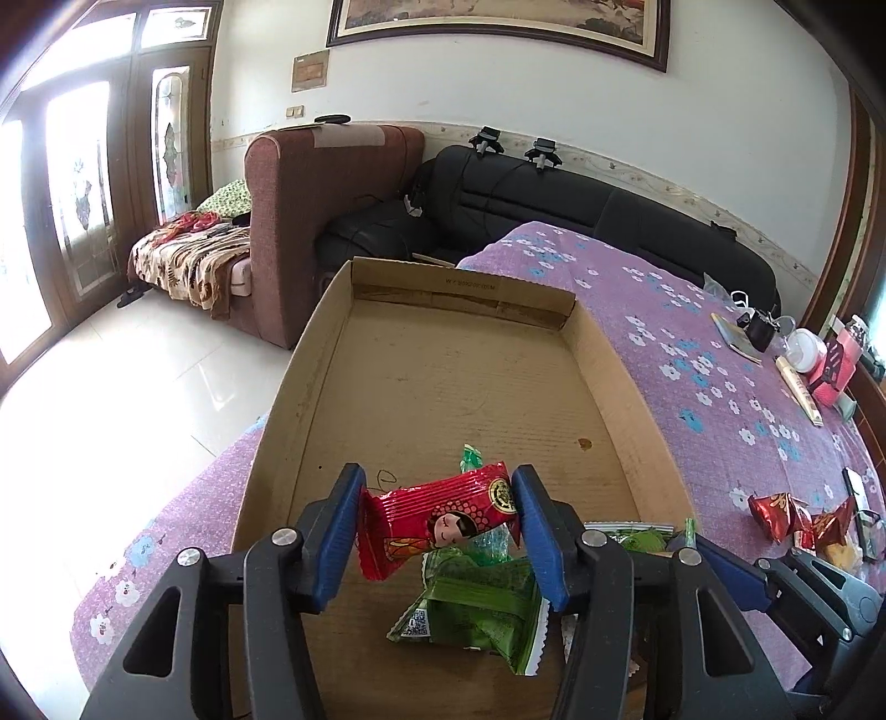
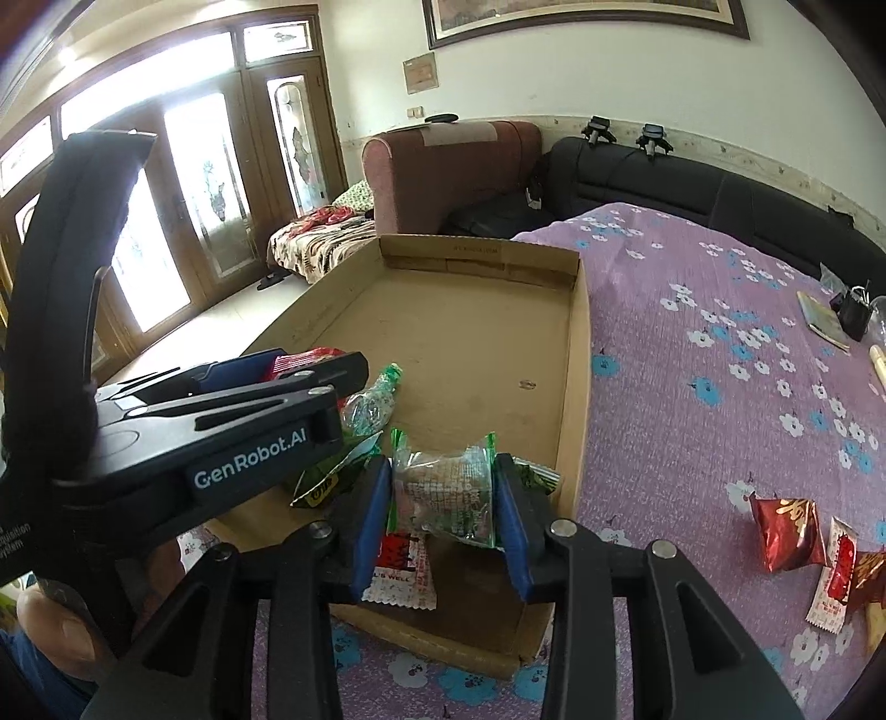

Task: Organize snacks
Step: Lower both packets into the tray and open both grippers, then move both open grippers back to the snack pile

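Both grippers tilt down over the cardboard tray (image 1: pixel 603 354). The left gripper (image 1: pixel 437 523) has its jaws clamped on a red snack packet (image 1: pixel 437 518), green packets (image 1: pixel 482 603) below. The right gripper (image 2: pixel 443 498) has its jaws clamped on a clear green-edged packet (image 2: pixel 443 490).

Sunlit through tall wooden glazed doors (image 2: pixel 188 210): pale tiled floor (image 1: pixel 138 387), white wall (image 1: pixel 554 99) with framed painting (image 1: pixel 498 27), brown armchair (image 1: pixel 326 210) beside black leather sofa (image 1: pixel 581 205).
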`<action>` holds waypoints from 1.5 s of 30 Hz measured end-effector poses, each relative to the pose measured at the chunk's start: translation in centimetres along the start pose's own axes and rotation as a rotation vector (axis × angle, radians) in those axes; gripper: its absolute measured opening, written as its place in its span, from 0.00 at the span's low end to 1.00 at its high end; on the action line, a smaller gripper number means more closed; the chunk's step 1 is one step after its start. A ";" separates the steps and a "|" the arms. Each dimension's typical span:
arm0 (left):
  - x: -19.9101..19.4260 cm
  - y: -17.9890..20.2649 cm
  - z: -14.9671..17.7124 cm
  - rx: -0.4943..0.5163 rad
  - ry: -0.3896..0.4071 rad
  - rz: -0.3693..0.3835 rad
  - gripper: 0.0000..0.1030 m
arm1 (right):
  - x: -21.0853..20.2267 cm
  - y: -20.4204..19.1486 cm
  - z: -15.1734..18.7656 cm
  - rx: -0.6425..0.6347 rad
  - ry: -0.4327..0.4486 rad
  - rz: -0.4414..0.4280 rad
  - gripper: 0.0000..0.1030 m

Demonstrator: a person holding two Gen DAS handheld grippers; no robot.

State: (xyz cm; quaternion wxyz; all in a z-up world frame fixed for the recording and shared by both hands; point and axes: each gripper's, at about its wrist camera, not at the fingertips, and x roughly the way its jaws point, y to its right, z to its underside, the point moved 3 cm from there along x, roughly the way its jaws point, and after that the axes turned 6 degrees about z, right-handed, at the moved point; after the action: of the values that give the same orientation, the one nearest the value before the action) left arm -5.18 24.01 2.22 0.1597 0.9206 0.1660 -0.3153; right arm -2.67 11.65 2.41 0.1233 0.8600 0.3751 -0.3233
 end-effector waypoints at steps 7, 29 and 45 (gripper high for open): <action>0.0 -0.2 -0.1 -0.013 0.004 0.006 0.61 | -0.8 0.0 0.0 -0.005 0.024 0.007 0.37; -0.3 -0.2 -0.1 -0.014 0.017 0.008 0.66 | -4.6 4.5 -0.7 0.170 -0.011 -0.026 0.38; 0.0 0.9 0.0 0.038 0.010 -0.032 0.69 | -9.0 11.6 0.5 0.275 0.041 0.041 0.38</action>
State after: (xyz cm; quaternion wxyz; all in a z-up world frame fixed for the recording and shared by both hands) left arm -4.83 23.23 2.35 0.1364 0.9222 0.1756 -0.3164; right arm 0.90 -1.68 7.53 0.0031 0.8827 0.3120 -0.3515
